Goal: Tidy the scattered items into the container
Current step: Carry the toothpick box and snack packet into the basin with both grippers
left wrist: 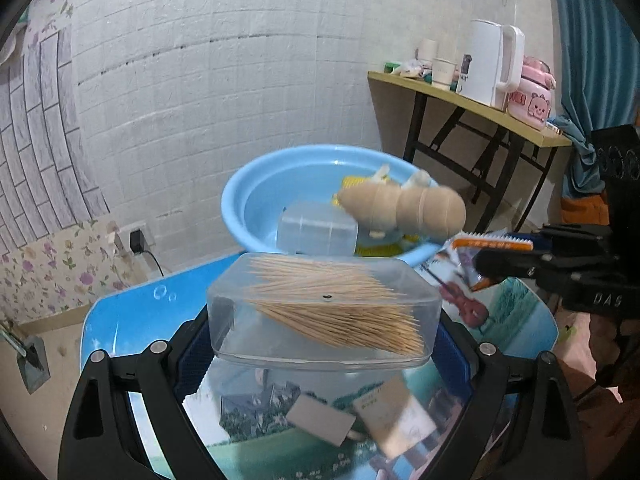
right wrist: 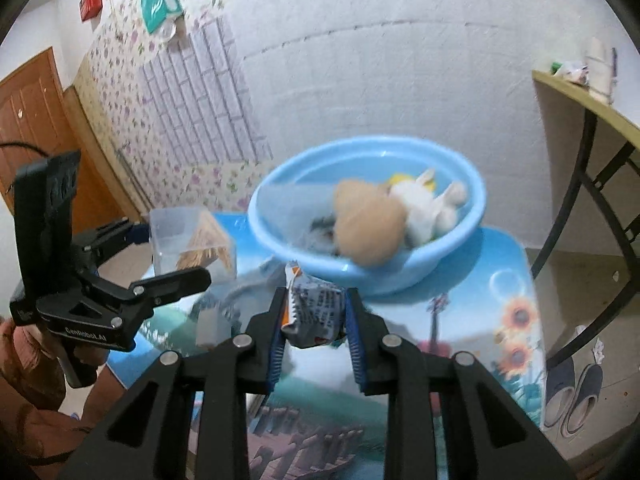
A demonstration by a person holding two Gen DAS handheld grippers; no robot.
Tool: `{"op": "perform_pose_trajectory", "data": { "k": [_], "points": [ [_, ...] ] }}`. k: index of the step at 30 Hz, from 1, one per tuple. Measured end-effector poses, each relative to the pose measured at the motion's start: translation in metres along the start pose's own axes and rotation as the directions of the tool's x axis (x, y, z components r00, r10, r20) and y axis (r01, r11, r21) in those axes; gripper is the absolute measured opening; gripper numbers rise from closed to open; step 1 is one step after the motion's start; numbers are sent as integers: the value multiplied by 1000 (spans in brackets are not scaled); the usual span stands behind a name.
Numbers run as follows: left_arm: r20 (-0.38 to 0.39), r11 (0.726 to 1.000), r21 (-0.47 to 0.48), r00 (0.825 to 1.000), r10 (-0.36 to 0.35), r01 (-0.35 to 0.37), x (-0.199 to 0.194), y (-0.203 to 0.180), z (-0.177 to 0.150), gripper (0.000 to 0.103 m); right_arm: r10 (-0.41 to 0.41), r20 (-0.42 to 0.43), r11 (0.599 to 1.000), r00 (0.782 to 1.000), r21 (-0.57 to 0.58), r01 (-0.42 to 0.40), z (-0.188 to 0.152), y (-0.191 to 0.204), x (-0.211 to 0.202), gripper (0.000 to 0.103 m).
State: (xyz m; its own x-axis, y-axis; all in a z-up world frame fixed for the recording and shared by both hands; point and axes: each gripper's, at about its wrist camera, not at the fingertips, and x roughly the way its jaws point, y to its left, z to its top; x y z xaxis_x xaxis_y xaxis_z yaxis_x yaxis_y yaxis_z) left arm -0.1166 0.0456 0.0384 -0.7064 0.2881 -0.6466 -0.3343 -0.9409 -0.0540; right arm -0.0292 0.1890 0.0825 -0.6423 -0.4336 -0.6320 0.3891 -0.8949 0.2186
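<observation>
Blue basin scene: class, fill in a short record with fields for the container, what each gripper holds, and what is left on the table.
container: blue basin on the picture-print table
already in basin: tan plush toy, white plush rabbit, clear tub, something yellow
left gripper: closed on a clear toothpick box, lifted off the table
right gripper: shut on a snack packet
left on table: two small flat packets, blurred

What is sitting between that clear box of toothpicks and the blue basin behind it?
Only bare printed tabletop. In the right wrist view, the clear plastic toothpick box and the round blue plastic basin stand apart; nothing lies between them.
</observation>
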Motion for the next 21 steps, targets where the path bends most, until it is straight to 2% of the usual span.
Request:
{"op": "perform_pose_trajectory", "data": {
  "k": [13, 21],
  "points": [
    [-11, 999, 42, 1000, -11, 12, 26, -11, 25, 93, -24, 25, 1000, 999, 16, 24, 20, -24, 8, 26],
    [-26, 999, 52, 1000, -13, 15, 43, -10, 34, 93, -21, 20, 1000, 1000, 10, 21, 27, -24, 18, 26]
  ]
}}
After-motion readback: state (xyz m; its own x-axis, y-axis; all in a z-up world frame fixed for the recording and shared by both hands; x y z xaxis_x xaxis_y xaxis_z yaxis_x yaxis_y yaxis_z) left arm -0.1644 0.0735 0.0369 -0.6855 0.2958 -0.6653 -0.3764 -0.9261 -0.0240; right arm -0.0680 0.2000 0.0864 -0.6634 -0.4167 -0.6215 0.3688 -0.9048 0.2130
